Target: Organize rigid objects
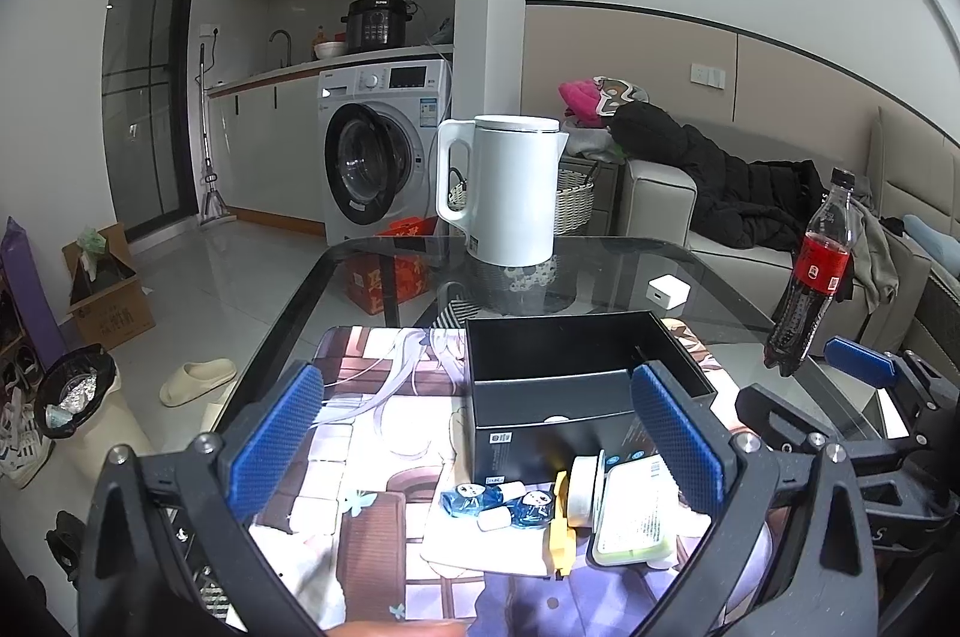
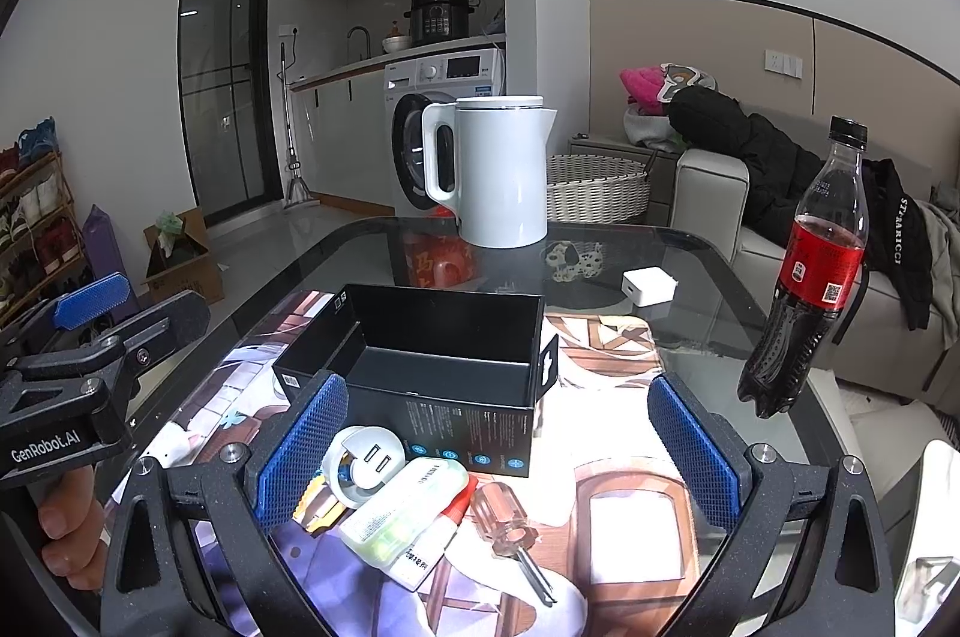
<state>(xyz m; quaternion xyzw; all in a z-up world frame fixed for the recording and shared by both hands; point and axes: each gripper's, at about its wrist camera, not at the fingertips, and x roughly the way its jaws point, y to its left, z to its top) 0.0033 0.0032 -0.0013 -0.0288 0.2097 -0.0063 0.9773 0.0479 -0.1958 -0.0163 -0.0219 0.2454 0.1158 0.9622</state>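
An open black box (image 1: 576, 367) (image 2: 432, 355) stands empty on a printed mat (image 1: 372, 433) (image 2: 612, 457) on the glass table. In front of it lie small items: a white round adapter (image 2: 366, 463), a clear case with green inside (image 1: 633, 511) (image 2: 402, 511), a yellow utility knife (image 1: 559, 529), two blue packets (image 1: 498, 502), a glue tube (image 2: 432, 541) and a screwdriver (image 2: 510, 529). My left gripper (image 1: 480, 451) hangs open above the items. My right gripper (image 2: 498, 457) is open too, over the same pile, with nothing between its fingers.
A white kettle (image 1: 504, 187) (image 2: 492, 169) stands at the table's far edge. A cola bottle (image 1: 810, 277) (image 2: 810, 271) stands at the right, a white charger cube (image 1: 666, 292) (image 2: 648, 286) behind the box. A sofa lies beyond; a hand (image 2: 66, 535) holds the left gripper's handle.
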